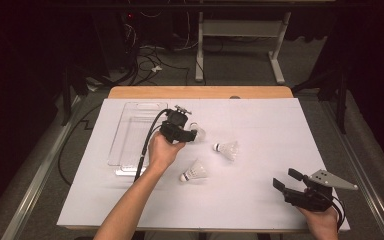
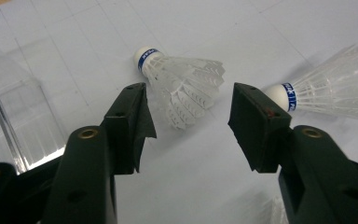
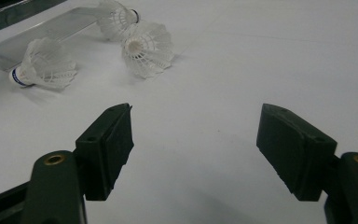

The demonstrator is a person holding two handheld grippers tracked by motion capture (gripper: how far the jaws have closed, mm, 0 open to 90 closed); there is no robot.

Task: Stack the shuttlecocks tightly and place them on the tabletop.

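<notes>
Left gripper reaching for a shuttlecock beside the clear tray

On the white table (image 1: pixel 260 200), by the clear tray (image 1: pixel 130 130), the left gripper (image 2: pixel 189 116) is hovering with jaws spread around nothing, the shuttlecock (image 2: pixel 182 84) lying just ahead; the right gripper (image 3: pixel 193 140) is resting spread too. Featherlight and crushable, it is probably best pinched gently at the cork.

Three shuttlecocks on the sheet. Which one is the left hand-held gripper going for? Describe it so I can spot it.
Start at the clear tray on the left of the white sheet. Just right of it the left hand-held gripper hangs open over the target shuttlecock. It is the one nearest the tray and farthest from the person; the other two lie apart from the gripper.
</notes>
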